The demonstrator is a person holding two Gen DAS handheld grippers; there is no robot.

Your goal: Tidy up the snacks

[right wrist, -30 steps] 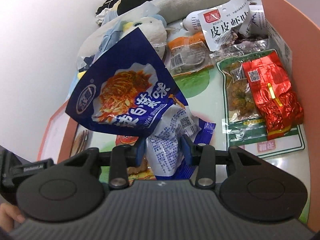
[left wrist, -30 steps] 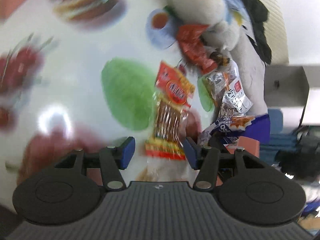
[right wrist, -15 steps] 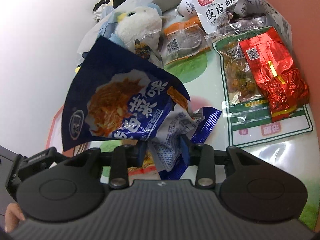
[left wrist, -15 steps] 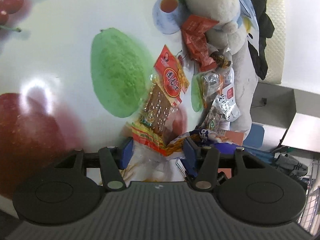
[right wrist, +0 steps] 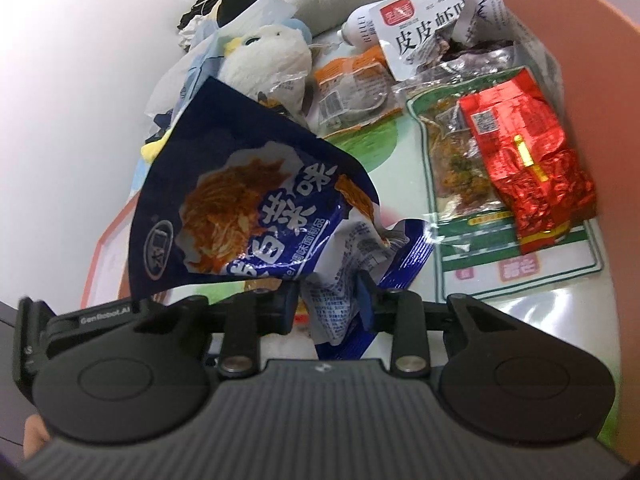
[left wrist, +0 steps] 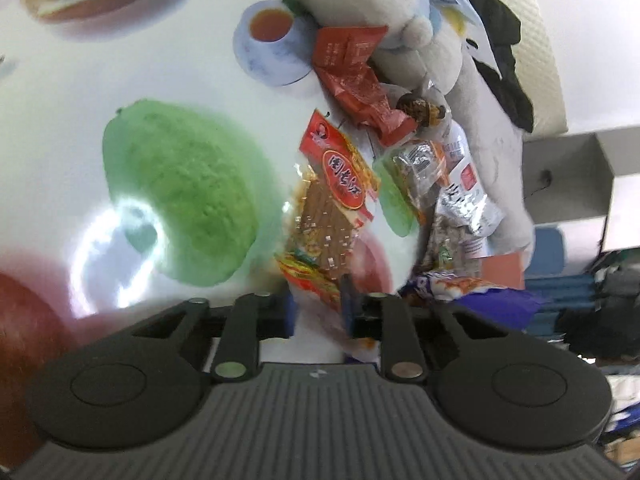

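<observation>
While right gripper [right wrist: 326,304] fingers pinch crumpled tail of blue noodle-snack bag [right wrist: 248,208], lifted off table [left wrist: 72,100], left gripper [left wrist: 318,312] fingers, just closing, clamp red-and-clear snack pack [left wrist: 332,208] bottom edge. Both light, floppy, slippery film; grip sealed seams.

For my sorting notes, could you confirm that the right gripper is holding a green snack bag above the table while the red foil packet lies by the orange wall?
Only the colour is wrong: the right wrist view shows the right gripper holding a dark blue snack bag. The red foil packet does lie by the orange wall.
</observation>
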